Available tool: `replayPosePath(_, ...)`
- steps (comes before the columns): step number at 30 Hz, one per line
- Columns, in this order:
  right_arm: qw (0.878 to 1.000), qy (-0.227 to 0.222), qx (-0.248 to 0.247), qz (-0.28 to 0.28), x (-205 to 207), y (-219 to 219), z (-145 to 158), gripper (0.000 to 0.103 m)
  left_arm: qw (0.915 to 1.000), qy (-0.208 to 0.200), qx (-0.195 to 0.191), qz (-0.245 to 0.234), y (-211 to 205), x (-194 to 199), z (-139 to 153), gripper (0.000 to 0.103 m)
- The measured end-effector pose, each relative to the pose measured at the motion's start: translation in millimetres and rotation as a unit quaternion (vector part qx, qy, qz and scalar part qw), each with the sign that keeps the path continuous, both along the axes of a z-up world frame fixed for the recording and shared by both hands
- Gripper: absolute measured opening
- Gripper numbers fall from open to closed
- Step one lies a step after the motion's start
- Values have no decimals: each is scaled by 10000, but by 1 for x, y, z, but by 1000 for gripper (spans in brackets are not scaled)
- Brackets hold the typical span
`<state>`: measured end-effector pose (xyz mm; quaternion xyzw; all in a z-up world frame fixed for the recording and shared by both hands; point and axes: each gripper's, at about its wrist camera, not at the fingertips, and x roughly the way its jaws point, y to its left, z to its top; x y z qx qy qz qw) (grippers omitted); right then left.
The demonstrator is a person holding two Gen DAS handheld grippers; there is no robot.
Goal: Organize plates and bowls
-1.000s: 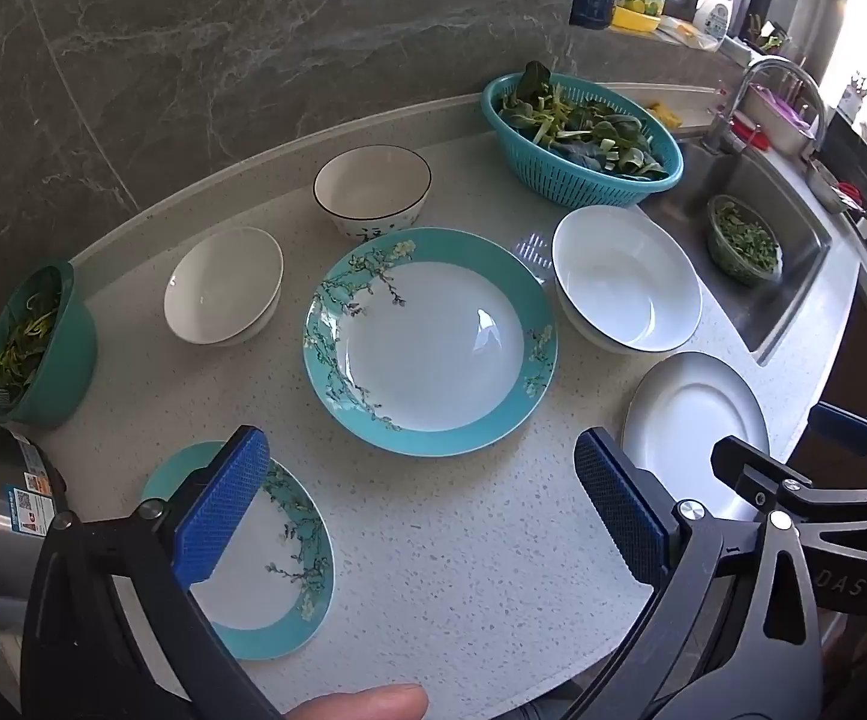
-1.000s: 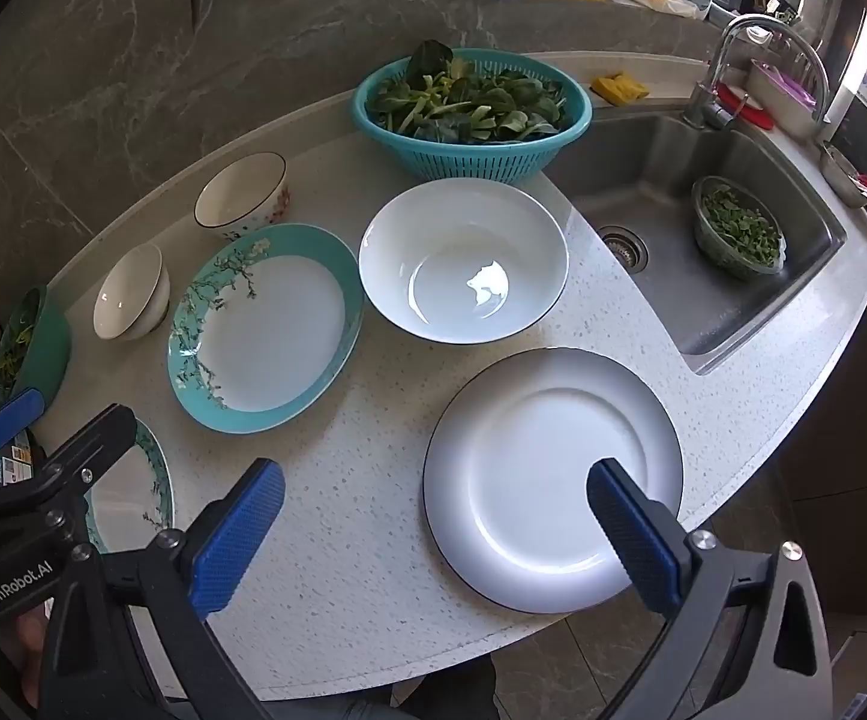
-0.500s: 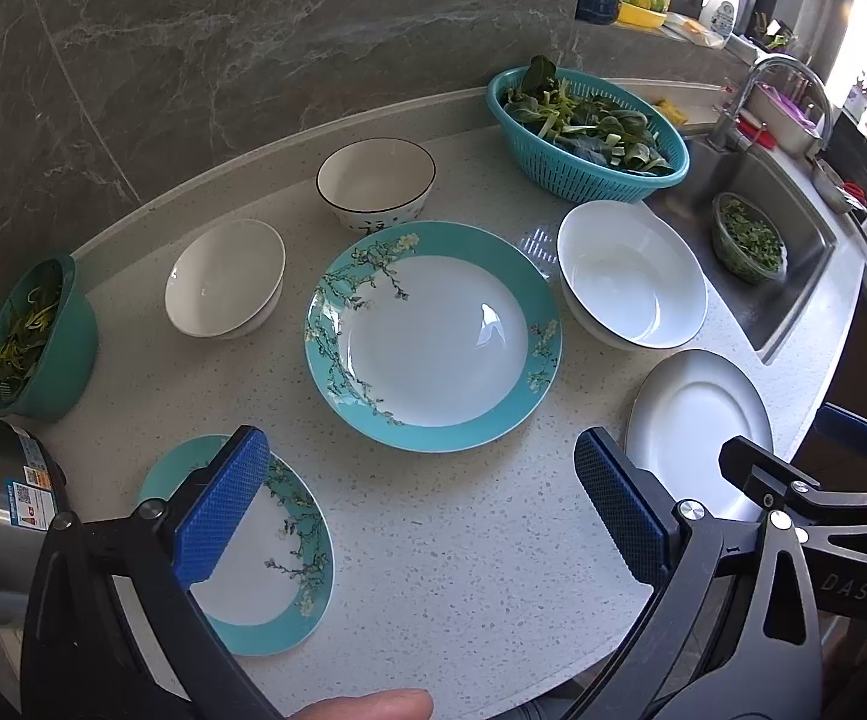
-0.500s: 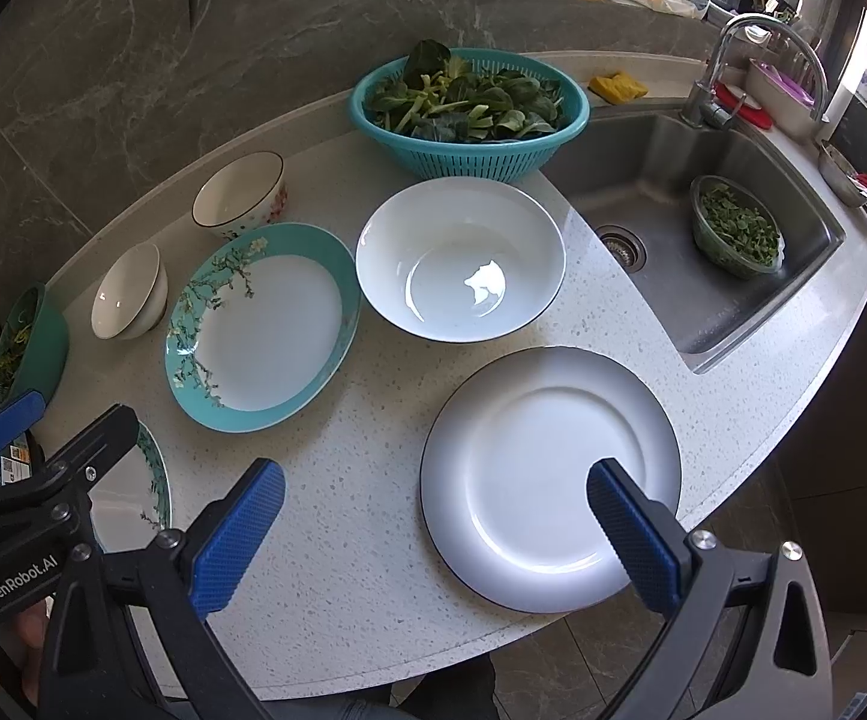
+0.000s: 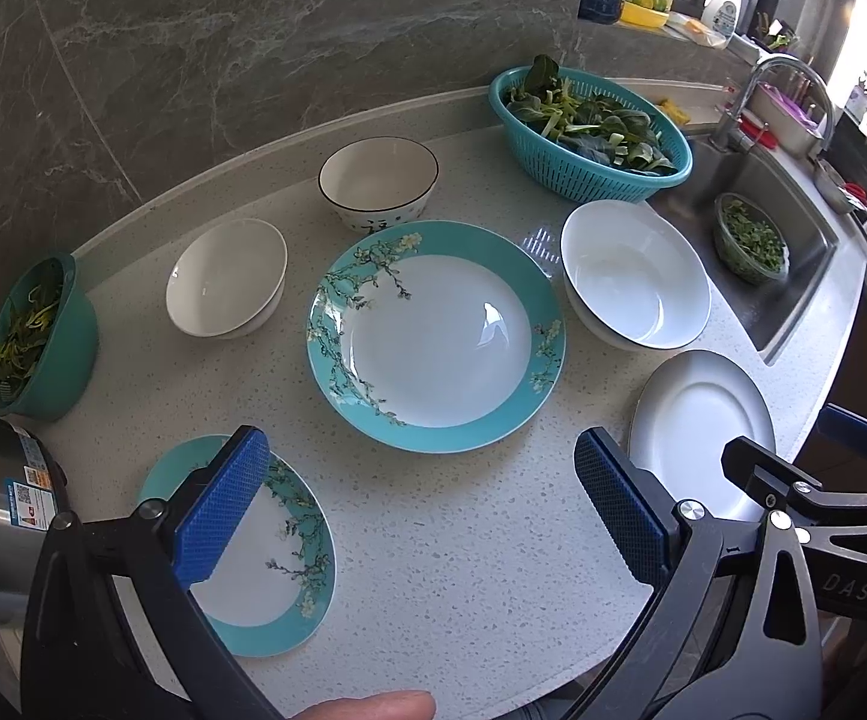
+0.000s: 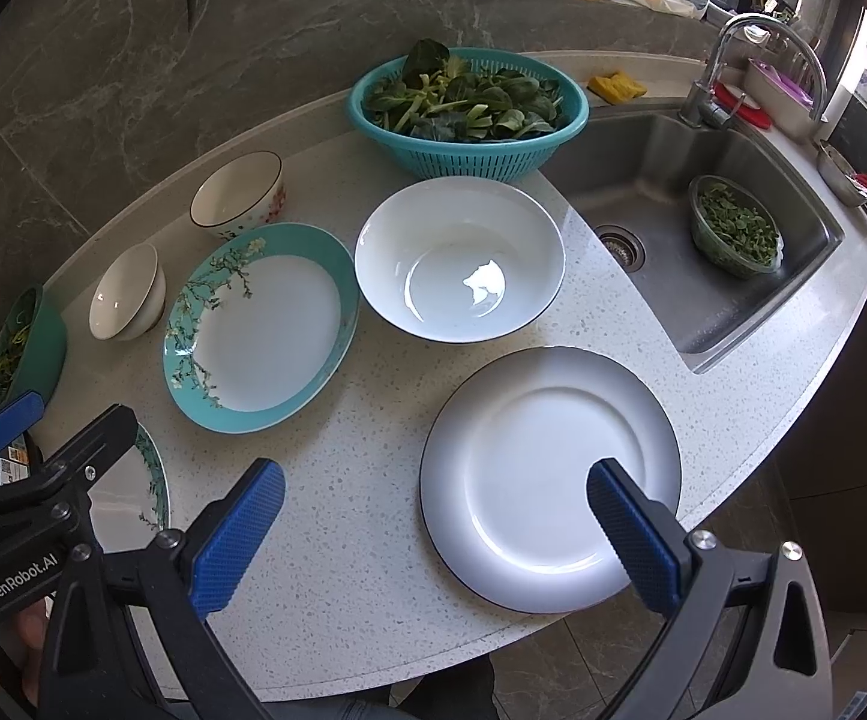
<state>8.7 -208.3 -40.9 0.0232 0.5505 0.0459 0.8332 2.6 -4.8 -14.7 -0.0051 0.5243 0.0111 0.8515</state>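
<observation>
On the speckled pale counter (image 5: 445, 540) six dishes lie spread out, none stacked. At the middle sits a large plate (image 5: 436, 336) with a white centre and a wide teal rim painted with blossom branches. A small plate (image 5: 277, 576) of the same pattern lies near the front left edge, partly under the left gripper (image 5: 421, 504), whose blue-padded jaws stand wide apart and hold nothing. Behind the large plate stands a cream bowl (image 5: 378, 180) with a thin dark rim and a printed side; to its left, apart from it, is a plain small white bowl (image 5: 226, 277). Just right of the large plate sits a wide white bowl (image 6: 460, 258), glossy and empty. In front of that, at the counter's front edge, lies a flat white plate (image 6: 547, 474) with a thin dark edge. The right gripper (image 6: 433, 534) hovers over this plate's near side, jaws spread wide, gripping nothing. A teal basket (image 6: 469, 111) of leafy greens stands at the back, beside the steel sink (image 6: 673, 300).
</observation>
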Motion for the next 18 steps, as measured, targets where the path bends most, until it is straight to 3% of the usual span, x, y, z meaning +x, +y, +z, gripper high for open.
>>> replayPosePath(18,10000,21,-16,0,2,2,1,103,10000,35,-7,6,3,1,-7,103)
